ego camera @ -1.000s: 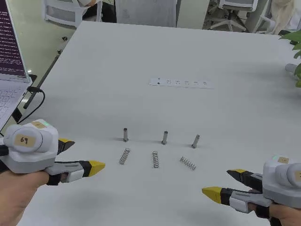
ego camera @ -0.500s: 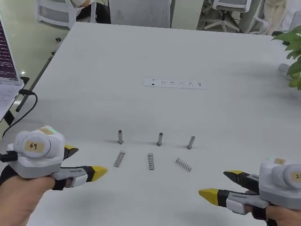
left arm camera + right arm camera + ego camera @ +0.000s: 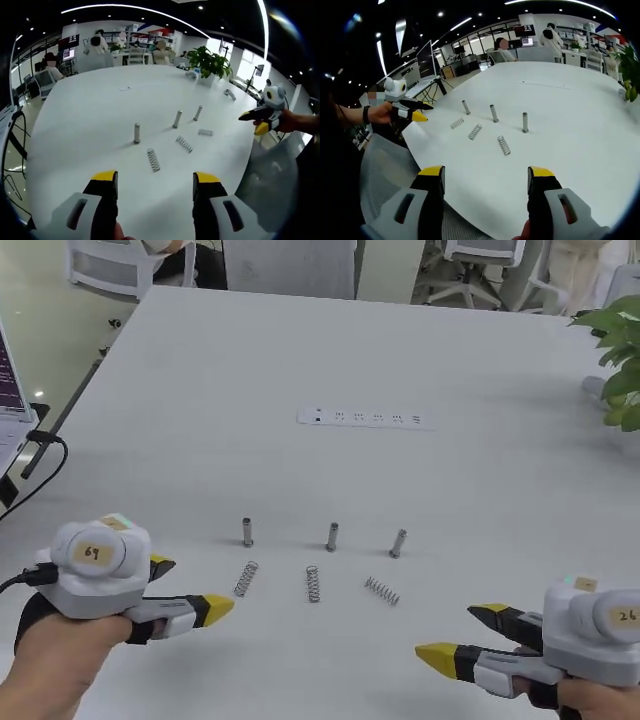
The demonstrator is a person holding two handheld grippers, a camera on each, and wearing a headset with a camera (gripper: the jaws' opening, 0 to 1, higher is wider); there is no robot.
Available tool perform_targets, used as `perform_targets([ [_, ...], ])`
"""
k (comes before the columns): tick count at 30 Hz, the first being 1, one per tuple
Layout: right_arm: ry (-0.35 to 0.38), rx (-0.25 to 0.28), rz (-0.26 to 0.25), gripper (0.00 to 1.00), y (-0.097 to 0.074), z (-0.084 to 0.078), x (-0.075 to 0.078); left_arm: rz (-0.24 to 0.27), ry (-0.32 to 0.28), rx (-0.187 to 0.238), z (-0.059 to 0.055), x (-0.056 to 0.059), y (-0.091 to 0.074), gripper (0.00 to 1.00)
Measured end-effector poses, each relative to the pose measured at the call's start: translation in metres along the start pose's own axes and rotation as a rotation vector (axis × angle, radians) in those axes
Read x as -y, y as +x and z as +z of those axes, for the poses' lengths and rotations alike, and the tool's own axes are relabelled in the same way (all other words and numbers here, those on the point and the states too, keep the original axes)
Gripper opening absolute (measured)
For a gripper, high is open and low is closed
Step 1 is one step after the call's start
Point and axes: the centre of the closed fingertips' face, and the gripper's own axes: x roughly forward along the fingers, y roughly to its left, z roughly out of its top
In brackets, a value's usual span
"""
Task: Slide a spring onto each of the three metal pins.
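— On the near half of the table (image 3: 350,340), what is the status of the parts?

— Three pins stand upright in a row: left pin (image 3: 247,531), middle pin (image 3: 332,536), right pin (image 3: 398,542). One spring lies flat just in front of each: left spring (image 3: 245,578), middle spring (image 3: 313,583), right spring (image 3: 381,590). No spring is on a pin, so no part of the task is complete.

— What has changed in the last second?

— The parts keep their layout; only the camera has shifted. The left gripper (image 3: 190,586) has closed in on the left spring, with its jaws apart and empty. The right gripper (image 3: 462,633) holds roughly its former station, off to the right of the right spring, also with jaws apart and empty. Judgement: this is the approach phase, and the left spring is the probable first pick.

— Clearance?

— Bare surface surrounds the row. The power strip (image 3: 366,419) lies well beyond the pins. The cable (image 3: 40,455) at the left edge and the plant (image 3: 615,350) at the far right are well apart from the work. In the right gripper view the table's near edge runs just ahead of the jaws. Approach from the near side to avoid toppling the pins.
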Motion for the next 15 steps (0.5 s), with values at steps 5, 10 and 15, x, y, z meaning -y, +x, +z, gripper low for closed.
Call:
perform_targets([
  [5, 0.003, -0.006, 0.001, 0.66, 0.000, -0.004, 0.000, 0.003, -0.013, 0.000, 0.000, -0.001, 0.009, 0.55],
  [10, 0.007, -0.010, 0.002, 0.65, 0.000, -0.006, 0.000, -0.001, -0.023, -0.007, -0.003, -0.001, 0.023, 0.52],
  [15, 0.009, -0.012, 0.001, 0.65, -0.001, -0.006, 0.000, 0.000, -0.035, -0.012, -0.004, 0.002, 0.035, 0.50],
])
